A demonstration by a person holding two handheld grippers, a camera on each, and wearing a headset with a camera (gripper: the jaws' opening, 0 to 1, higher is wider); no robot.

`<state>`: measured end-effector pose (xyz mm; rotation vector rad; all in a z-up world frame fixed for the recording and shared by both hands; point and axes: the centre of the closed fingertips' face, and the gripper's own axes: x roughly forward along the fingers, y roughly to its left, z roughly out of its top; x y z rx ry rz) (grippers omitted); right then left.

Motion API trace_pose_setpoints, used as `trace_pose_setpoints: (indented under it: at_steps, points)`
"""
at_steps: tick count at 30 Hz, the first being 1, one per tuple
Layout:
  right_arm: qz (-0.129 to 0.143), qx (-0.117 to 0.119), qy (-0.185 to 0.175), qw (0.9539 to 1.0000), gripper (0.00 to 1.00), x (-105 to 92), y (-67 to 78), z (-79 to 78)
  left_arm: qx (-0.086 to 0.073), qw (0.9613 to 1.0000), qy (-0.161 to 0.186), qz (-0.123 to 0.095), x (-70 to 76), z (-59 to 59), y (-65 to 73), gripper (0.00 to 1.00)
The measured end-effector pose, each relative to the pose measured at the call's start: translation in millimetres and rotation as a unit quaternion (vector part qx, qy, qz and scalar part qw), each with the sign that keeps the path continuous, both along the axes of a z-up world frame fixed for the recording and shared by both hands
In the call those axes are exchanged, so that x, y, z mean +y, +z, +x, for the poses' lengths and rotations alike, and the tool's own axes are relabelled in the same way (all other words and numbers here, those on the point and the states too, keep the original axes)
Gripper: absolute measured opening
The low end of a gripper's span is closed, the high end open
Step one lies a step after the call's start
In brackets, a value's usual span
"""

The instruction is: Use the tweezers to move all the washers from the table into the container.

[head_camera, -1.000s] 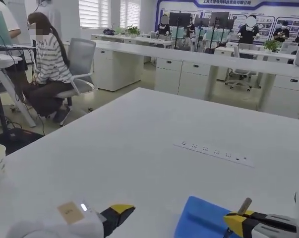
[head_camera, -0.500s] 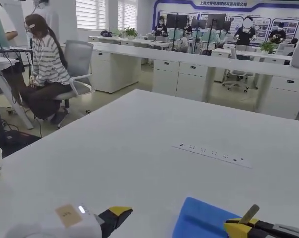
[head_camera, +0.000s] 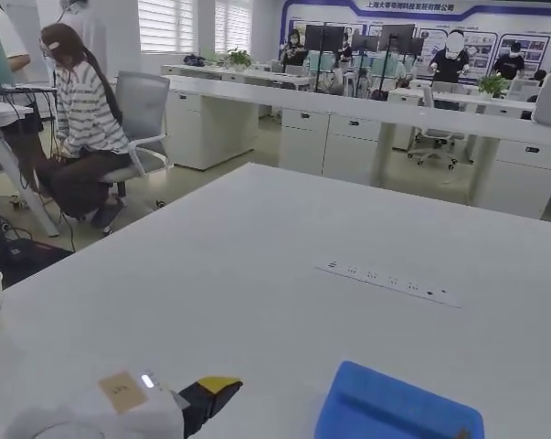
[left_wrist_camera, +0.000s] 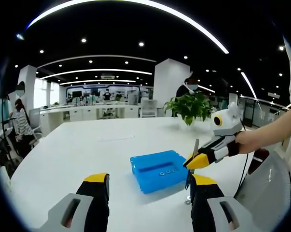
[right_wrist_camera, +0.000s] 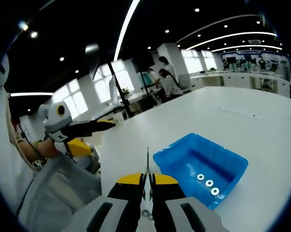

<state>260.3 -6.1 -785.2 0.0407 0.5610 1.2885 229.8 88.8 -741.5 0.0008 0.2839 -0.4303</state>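
Left gripper (left_wrist_camera: 150, 180), level over table (left_wrist_camera: 63, 150), jaws spread wide and empty, facing container (left_wrist_camera: 150, 182) with three washers (left_wrist_camera: 162, 170) inside; right gripper (right_wrist_camera: 148, 179), just beside container, jaws clamped on tweezers (right_wrist_camera: 147, 164), tips down over fourth washer (right_wrist_camera: 146, 213) on table.

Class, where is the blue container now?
The blue container sits on the white table, lower right in the head view, close beside the right tool.

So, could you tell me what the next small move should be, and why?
Probably lower the right gripper so the tweezers meet the washer on the table below them; it lies outside the container, which holds three.
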Motion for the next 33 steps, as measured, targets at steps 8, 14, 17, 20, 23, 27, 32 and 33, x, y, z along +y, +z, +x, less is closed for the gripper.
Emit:
trace_pose_setpoints:
  at_steps: [8,14,17,20,23,27,32,33]
  points:
    - [-0.018,0.025,0.000,0.9995,0.03,-6.9,-21.5,-6.8,0.000,1.0000,-0.001,0.000,-0.5,0.0,0.0,0.68]
    - [-0.039,0.023,0.004,0.9989,0.03,-10.9,-32.1,-8.8,0.001,1.0000,-0.001,0.000,-0.3,0.0,-0.3,0.68]
    - [-0.044,0.022,0.005,0.9988,0.03,-12.3,-34.5,-9.1,0.001,1.0000,-0.001,0.001,-0.7,0.0,-0.4,0.68]
    - [-0.046,0.021,0.005,0.9987,0.04,-13.1,-36.1,-8.8,0.001,1.0000,-0.003,0.001,-1.1,-0.2,-0.8,0.68]
    - [-0.044,0.021,0.006,0.9988,0.04,-12.5,-36.3,-8.9,0.002,1.0000,-0.003,0.001,-1.1,-0.2,-1.1,0.68]
    - [-0.052,0.010,0.019,0.9984,0.03,-10.4,-39.0,-12.8,0.002,1.0000,-0.003,0.001,-1.1,-0.1,-1.1,0.68]
    - [-0.062,-0.032,0.051,0.9962,0.04,-5.8,-37.1,-21.3,0.002,1.0000,-0.003,0.001,-0.7,-0.2,-1.4,0.68]
    - [-0.066,-0.042,0.062,0.9950,0.04,-5.2,-37.2,-23.7,0.002,1.0000,-0.003,0.001,-0.9,-0.2,-1.3,0.68]
